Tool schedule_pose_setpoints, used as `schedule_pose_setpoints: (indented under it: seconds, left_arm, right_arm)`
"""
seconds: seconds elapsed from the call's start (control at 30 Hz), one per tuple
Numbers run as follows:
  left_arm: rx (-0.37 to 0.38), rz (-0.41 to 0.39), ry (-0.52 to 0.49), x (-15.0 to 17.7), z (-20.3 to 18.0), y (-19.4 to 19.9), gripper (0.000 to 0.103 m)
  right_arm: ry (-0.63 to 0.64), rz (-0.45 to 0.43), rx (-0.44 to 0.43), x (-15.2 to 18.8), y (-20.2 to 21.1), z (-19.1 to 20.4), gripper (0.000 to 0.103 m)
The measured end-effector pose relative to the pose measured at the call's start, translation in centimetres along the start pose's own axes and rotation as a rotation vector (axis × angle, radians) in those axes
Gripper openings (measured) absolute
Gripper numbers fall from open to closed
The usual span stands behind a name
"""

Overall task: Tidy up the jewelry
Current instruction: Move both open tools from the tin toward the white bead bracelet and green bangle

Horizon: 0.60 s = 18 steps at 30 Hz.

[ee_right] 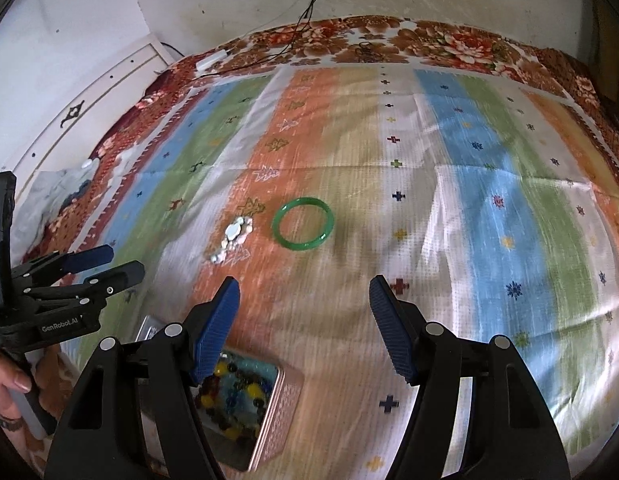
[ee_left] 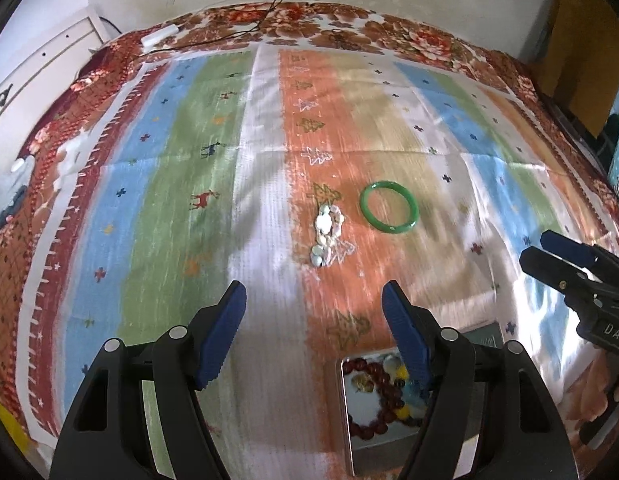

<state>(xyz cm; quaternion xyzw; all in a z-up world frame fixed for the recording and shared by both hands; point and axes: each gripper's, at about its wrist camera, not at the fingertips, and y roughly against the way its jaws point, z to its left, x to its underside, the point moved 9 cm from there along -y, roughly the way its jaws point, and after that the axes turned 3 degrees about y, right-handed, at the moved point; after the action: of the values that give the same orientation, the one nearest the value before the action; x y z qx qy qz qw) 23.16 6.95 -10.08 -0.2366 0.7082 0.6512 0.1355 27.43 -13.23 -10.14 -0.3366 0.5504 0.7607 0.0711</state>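
Left gripper (ee_left: pixel 313 326): jaws stand wide apart with nothing between them; it points down at the striped cloth (ee_left: pixel 189 160), short of the jewelry.

Pale bead bracelet (ee_left: pixel 327 232): lies bunched on the orange stripe, ahead of the left gripper and just left of the bangle, apart from it. Judged light and limp; it would probably sag and slide once lifted. A pinch across the thickest cluster of beads looks safest.

Green bangle (ee_left: pixel 389 210): lies flat on the cloth, ahead of both grippers and slightly right of the left one's centre line; in the right wrist view it (ee_right: pixel 303 224) sits ahead and left of centre. Judged rigid, smooth, likely slippery and breakable if dropped. The best hold seems to be one pad inside the ring and one outside, across the rim.

Tin box (ee_left: pixel 349 420): open, near edge of the scene, under the left gripper's right finger; it already holds dark red and coloured beads (ee_left: pixel 373 392).

Right gripper (ee_right: pixel 305 320): jaws likewise spread and empty, above bare cloth, the box (ee_right: pixel 277 408) at its left finger.
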Motion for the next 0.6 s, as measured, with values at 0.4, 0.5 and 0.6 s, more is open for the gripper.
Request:
schedule_pose_setpoints:
  seconds: [0.4, 0.5, 0.6]
  left_arm:
    - [-0.007, 0.007, -0.027, -1.9, 0.0, -2.2, 0.070]
    - [-0.027, 0.017, -0.035, -2.2, 0.0, -2.9, 0.070]
    - [-0.022, 0.037, -0.030, -2.4, 0.0, -3.8, 0.070]
  right_arm:
    - [0.004, 0.008, 0.004, -1.8, -1.8, -0.1, 0.067]
    - [0.004, 0.012, 0.011, -2.2, -2.4, -0.2, 0.067]
    - [-0.026, 0.027, -0.004, -2.4, -3.1, -0.4, 0.067]
